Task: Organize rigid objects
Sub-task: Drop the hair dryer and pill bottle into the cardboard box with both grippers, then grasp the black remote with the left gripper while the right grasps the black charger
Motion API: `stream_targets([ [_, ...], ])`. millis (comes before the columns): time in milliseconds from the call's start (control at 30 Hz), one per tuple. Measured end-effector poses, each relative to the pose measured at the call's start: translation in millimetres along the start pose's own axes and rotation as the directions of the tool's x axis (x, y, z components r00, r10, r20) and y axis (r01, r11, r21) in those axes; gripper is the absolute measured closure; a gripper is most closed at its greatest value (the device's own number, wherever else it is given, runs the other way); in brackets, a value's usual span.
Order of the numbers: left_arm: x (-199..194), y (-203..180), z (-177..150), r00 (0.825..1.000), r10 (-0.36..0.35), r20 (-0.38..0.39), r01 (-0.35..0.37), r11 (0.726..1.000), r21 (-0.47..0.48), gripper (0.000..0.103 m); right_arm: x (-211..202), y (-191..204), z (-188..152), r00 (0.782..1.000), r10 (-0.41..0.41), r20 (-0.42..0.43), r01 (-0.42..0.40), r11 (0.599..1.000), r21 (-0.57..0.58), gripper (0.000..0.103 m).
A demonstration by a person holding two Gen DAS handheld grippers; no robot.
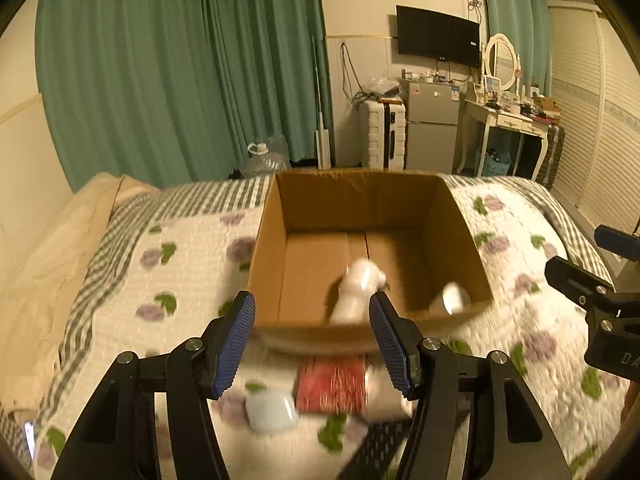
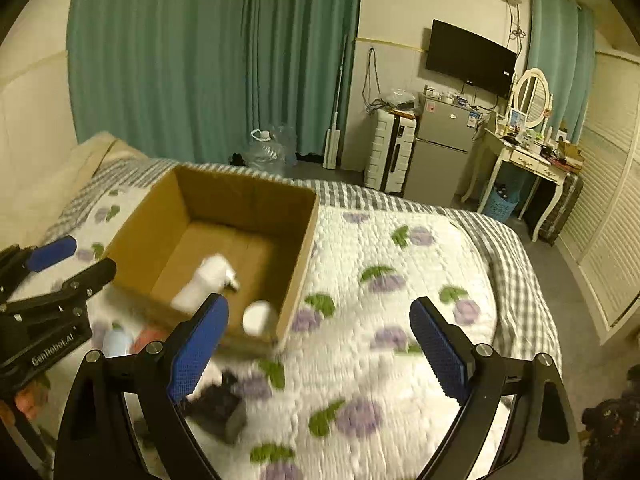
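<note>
An open cardboard box (image 1: 272, 264) (image 2: 136, 240) stands on the bed. Inside it lie a white bottle (image 1: 356, 292) (image 2: 204, 280) and a small white round container (image 1: 454, 298) (image 2: 258, 316) in the near right corner. My left gripper (image 1: 312, 308) is open just before the box's near wall, with nothing between its fingers. My right gripper (image 2: 320, 308) is open wide over the quilt, to the right of the box. On the quilt in front of the box lie a red packet (image 1: 332, 384), a pale blue object (image 1: 270, 410) and a dark object (image 2: 220, 404), all blurred.
A flowered quilt (image 2: 380, 340) covers the bed, and a beige pillow (image 1: 52, 264) lies at its left. Beyond the bed are green curtains, a water jug (image 1: 264, 158), a white suitcase (image 1: 380, 136), a small fridge (image 1: 432, 128) and a dressing table (image 1: 508, 120). Bare floor runs along the bed's right side.
</note>
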State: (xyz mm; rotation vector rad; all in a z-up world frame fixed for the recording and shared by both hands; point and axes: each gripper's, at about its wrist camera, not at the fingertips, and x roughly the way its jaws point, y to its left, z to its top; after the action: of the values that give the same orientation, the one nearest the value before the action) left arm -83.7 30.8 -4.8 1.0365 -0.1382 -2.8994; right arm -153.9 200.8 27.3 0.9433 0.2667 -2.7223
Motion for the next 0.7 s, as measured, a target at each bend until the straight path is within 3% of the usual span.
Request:
stream_targets([
  [300,11,-17,-72,0.991,-0.057,-0.124,0.058,0.998,0.006,0.041,4,17,-71,0.993,0.025,-0.115,-0.027,0.999,-0.018,0.011],
  [467,34,-43,-104,0.972,-0.092,-0.218,0.113,0.990,0.086,0.041,17,22,-79,0.990,0.027,-0.141,-0.032,0.999,-0.034,0.011],
  [700,71,-63,-119,0.955,-0.082,-0.284,0.129,0.980,0.150,0.043,32,15,-83,0.985,0.027,-0.169,-0.027,1.000,0.000,0.011],
])
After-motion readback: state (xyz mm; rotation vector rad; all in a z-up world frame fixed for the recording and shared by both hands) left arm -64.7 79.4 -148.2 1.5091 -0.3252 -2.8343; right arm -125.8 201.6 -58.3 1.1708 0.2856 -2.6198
